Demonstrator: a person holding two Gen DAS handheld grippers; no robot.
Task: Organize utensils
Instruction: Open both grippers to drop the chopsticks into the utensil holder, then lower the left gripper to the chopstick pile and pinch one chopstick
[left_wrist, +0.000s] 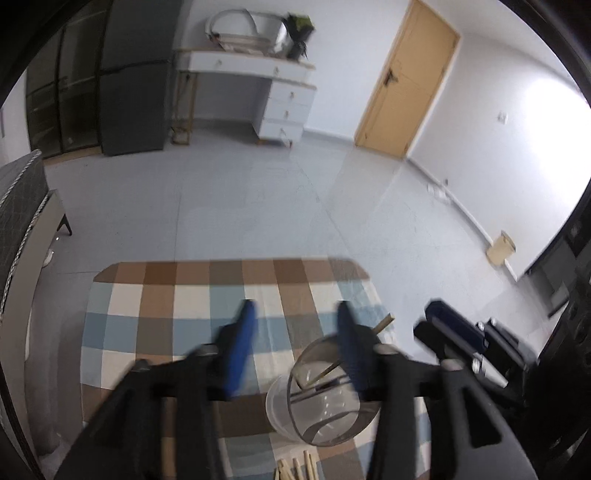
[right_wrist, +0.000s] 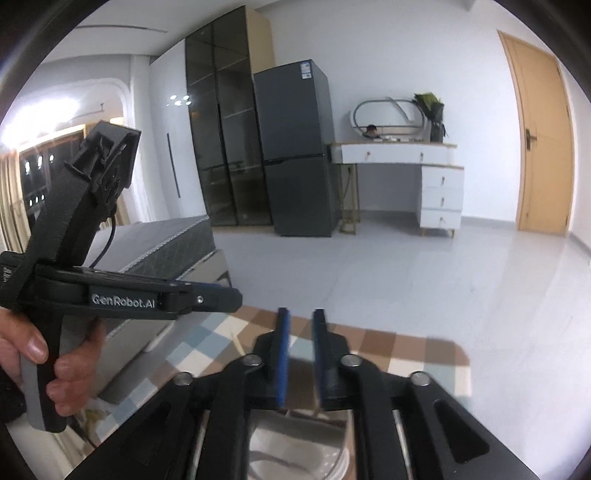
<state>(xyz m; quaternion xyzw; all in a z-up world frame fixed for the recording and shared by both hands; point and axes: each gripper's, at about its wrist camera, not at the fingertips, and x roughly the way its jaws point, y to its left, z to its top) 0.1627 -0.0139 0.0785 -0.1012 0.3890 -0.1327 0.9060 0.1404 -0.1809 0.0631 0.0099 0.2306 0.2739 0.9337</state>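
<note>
A: Utensils?
B: Thin wooden chopsticks lean inside a clear round plastic cup, lower centre, on the checked cloth.
A: Tongs?
B: Left gripper wide, right gripper narrow; both empty.

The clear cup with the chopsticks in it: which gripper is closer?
Left, probably. The left gripper has one finger right over the clear cup's rim. The right gripper is off to its side, not touching it.

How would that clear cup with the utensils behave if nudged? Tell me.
The clear cup looks like thin plastic, so probably light and easy to slide on the checked cloth. The chopstick leaning past its rim may make it tip toward that side.
</note>
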